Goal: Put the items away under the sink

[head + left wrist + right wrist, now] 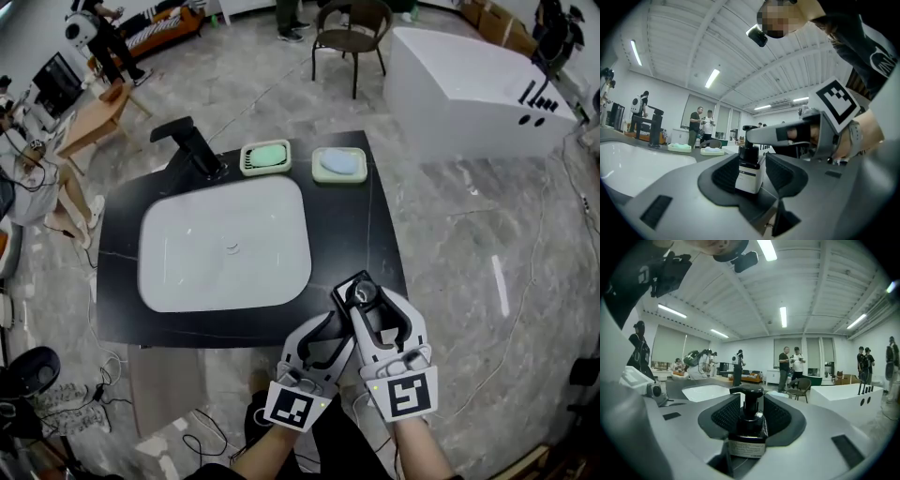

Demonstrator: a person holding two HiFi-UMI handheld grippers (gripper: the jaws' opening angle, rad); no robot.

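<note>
Pump bottle (361, 294), dark with a black pump head, stands upright at the near right corner of the black surface (375, 216), to the right of the white sink basin (225, 246), while we hold both grippers about it. The left gripper (339, 324) has its fingers (725, 176) spread, the bottle between them. The right gripper (376, 306) likewise keeps its fingers (723, 416) apart on either side of the pump. A black faucet (192, 145) and two soap dishes, green (265, 157) and blue (339, 165), line the far edge.
</note>
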